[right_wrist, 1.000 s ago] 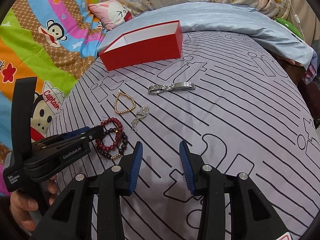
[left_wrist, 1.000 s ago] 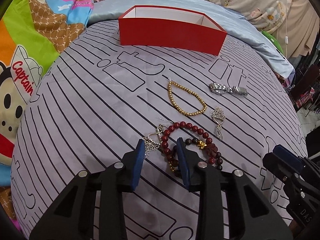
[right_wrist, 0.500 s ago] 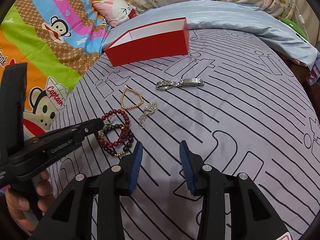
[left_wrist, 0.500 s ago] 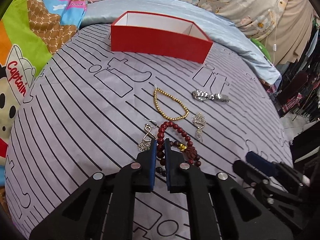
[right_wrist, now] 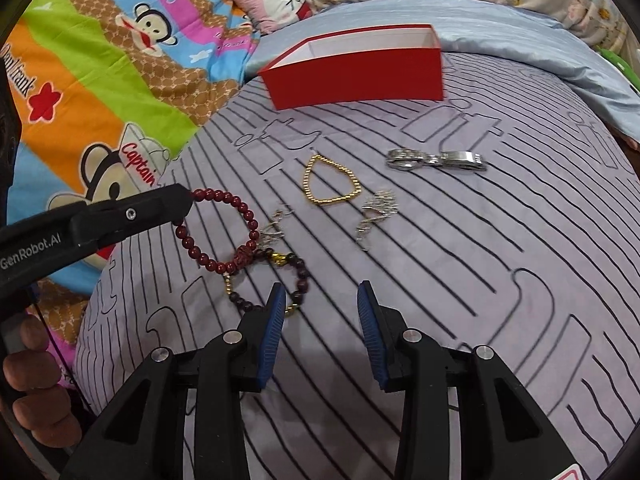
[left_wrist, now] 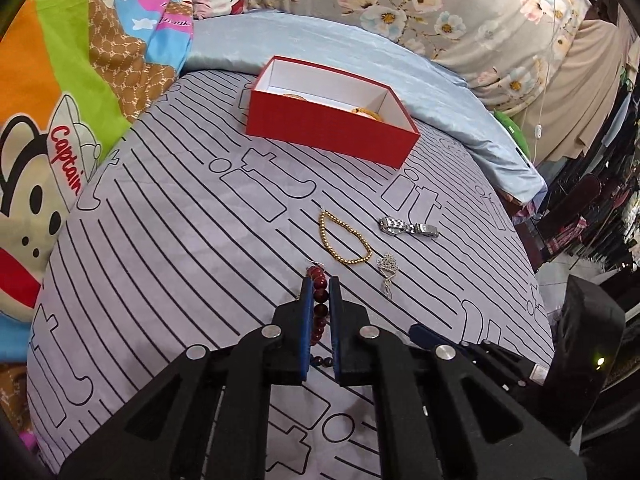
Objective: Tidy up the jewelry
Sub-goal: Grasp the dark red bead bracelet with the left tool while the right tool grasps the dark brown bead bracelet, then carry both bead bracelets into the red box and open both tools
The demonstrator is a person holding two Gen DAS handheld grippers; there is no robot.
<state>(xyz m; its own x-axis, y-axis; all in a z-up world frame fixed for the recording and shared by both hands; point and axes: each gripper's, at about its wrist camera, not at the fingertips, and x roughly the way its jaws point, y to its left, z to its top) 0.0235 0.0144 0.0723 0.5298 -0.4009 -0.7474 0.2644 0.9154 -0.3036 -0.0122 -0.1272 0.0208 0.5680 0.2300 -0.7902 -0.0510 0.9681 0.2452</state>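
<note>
Left gripper (left_wrist: 320, 300): jaws nearly closed, clamped on the red bead bracelet (right_wrist: 218, 234). In the right wrist view the bracelet hangs from the gripper tip as an open loop, its lower beads next to the dark bead bracelet (right_wrist: 296, 276); whether they touch, cannot tell.

Right gripper (right_wrist: 322, 312): jaws wide apart, holding nothing, poised over the bed (right_wrist: 480, 280), left finger (right_wrist: 274, 332) overlapping the dark bracelet in view.

Lying on the striped bedsheet beyond: small silver earring (right_wrist: 274, 232) just beside the red loop, gold bead bracelet (left_wrist: 342, 238), silver pendant (left_wrist: 387, 272), silver watch (left_wrist: 406, 227).

Red box (left_wrist: 328, 124) stands at the far edge, open, with gold pieces partly visible inside.
</note>
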